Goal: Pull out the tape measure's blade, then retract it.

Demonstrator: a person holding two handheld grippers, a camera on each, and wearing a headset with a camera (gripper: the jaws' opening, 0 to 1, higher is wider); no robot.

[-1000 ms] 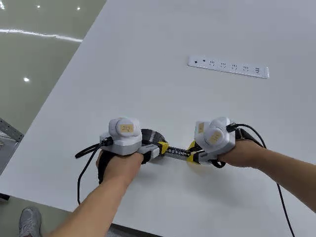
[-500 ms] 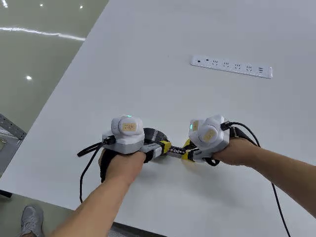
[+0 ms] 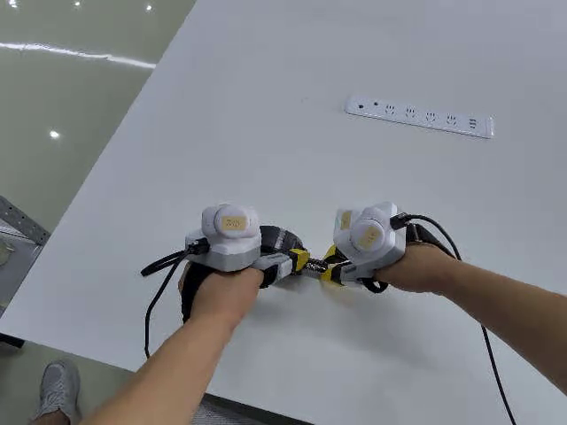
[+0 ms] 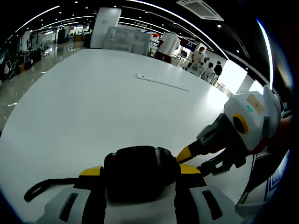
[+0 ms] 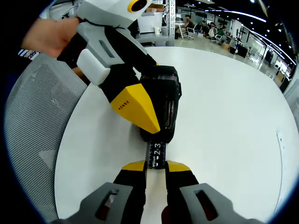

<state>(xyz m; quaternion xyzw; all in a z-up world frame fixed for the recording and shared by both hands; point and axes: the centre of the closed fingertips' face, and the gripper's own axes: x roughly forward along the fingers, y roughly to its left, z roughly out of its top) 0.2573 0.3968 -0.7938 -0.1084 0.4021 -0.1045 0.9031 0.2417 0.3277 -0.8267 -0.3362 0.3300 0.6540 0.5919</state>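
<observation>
**Head view.** My left gripper [image 3: 298, 259] and my right gripper [image 3: 329, 271] meet almost tip to tip at lower centre of the frame, over the broad white workbench [image 3: 266, 106]. The black, rounded plastic tape measure [image 3: 278, 239] sits between the left jaws. A short length of dark numbered blade [image 3: 314, 264] spans the small gap to the right jaws. A long white power strip [image 3: 418, 116] lies at upper right, well apart.

**Left gripper view.** At bottom centre my yellow-tipped jaws are closed against both sides of the tape measure's case, gripping it. The right gripper enters from the right of the frame, its tips just beside the case.

**Right gripper view.** At bottom centre my jaws are nearly together, pinching the blade's free end; white figures show on it. The case lies at frame centre, with the left gripper reaching down from upper left. A grey mesh surface [image 5: 37, 116] occupies the left of the frame.
</observation>
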